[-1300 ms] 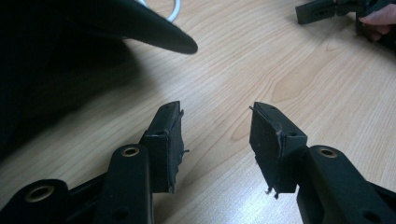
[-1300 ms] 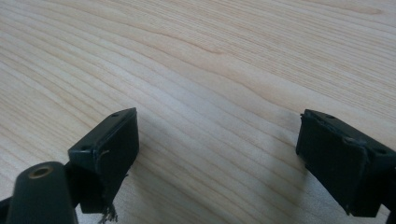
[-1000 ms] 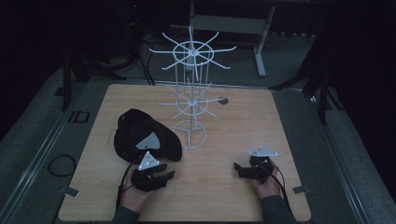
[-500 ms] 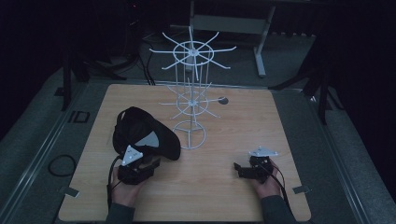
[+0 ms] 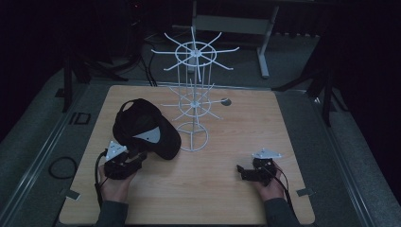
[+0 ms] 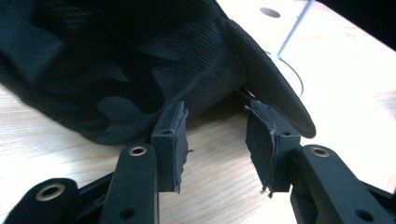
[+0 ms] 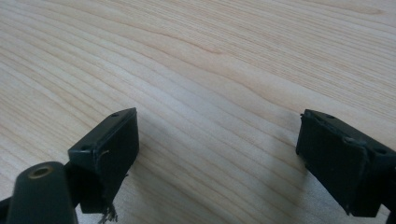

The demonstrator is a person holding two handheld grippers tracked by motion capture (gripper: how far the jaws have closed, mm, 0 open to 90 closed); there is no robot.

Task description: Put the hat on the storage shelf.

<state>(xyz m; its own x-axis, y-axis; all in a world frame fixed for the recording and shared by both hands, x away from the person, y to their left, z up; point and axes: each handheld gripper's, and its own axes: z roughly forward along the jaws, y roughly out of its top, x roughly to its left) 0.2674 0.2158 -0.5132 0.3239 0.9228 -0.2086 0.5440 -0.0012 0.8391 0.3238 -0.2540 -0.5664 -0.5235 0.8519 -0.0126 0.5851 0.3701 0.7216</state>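
High view. Wooden table (image 5: 227, 194), lit dimly; its surroundings lie in near darkness and are hard to make out. Black cap (image 5: 146, 127) on the table's left half, just left of the base ring of a white wire rack (image 5: 193, 101); the rack's upper spokes rise against the dark background. Left gripper (image 5: 135, 158) at the cap's near edge, its jaw tips lost against the black fabric, so contact cannot be told here. Right gripper (image 5: 242, 171) well apart at lower right, low over bare wood, jaws pointing left. A small dark hole (image 5: 226, 101) in the tabletop behind the rack.

Left gripper view. Left gripper (image 6: 217, 135) with jaws about half apart, having just opened a little further; nothing is pinched between the pads. Black cap (image 6: 140, 60) directly ahead, cut off at top and left; its brim (image 6: 275, 88) sweeps down to the right, its lower edge just over the right-hand pad. Whether pad and brim touch cannot be told. A white rack wire (image 6: 292, 32) shows behind the brim.

Right gripper view. Right gripper (image 7: 217, 140) with jaws spread wide, empty, over bare wood grain (image 7: 210, 56); frayed pad edges; both jaws cut off at the frame's bottom.
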